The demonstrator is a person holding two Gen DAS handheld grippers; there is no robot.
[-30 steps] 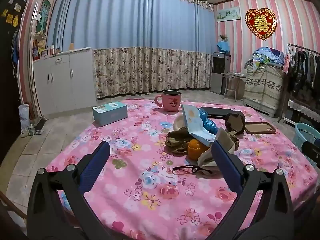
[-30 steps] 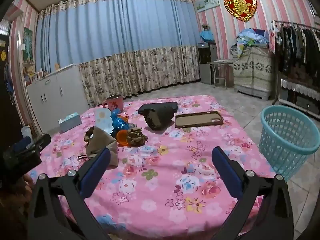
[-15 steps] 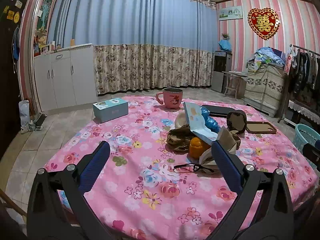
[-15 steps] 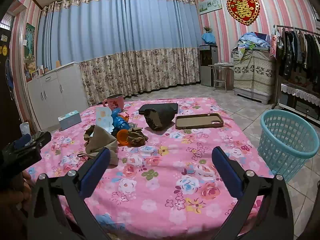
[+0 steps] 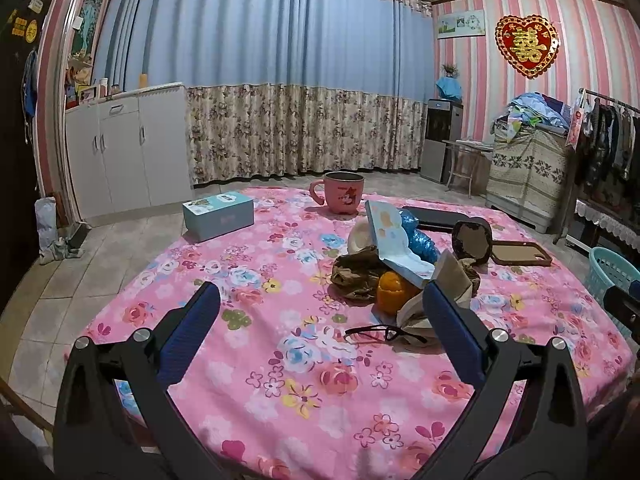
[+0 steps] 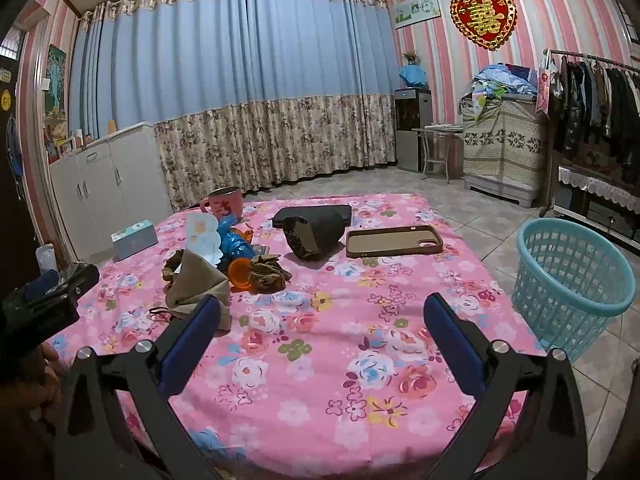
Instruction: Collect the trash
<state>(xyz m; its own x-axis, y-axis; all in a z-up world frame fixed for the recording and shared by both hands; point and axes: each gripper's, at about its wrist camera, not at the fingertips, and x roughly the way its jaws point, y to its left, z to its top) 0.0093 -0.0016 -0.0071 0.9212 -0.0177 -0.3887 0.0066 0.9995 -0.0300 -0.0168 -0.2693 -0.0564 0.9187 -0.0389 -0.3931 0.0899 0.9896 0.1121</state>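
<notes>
Blue-padded and spread wide, the left gripper [image 5: 320,312] hovers above the near part of the table [image 5: 280,360], holding and touching nothing; the right gripper [image 6: 322,314] is likewise wide open and empty over the table's near edge. A pink floral cloth [image 6: 360,360] covers the table. Just beyond the left gripper lie black glasses [image 5: 380,334], and past them sits the trash heap: crumpled brown paper [image 5: 452,276], an orange peel [image 5: 392,294], a brown wad [image 5: 356,272], a torn pale-blue carton [image 5: 388,236] and a blue wrapper [image 5: 420,238], all touching or overlapping. From the right wrist view the same heap lies to the left of the gripper, the brown paper [image 6: 196,280] nearest its left finger. Farther back stand a pink mug [image 5: 344,198] and a teal box [image 5: 218,216]; its print is too small to read. A dark pouch [image 6: 316,228] and a brown phone case [image 6: 394,240] lie to the right of the heap. On the tiled floor right of the table stands a teal basket [image 6: 572,280]. Blue curtains, white cabinets and pink striped walls close the room; a red heart [image 6: 484,14] bearing a gold double-happiness character hangs on the wall, and clothes hang on a rack at far right.
</notes>
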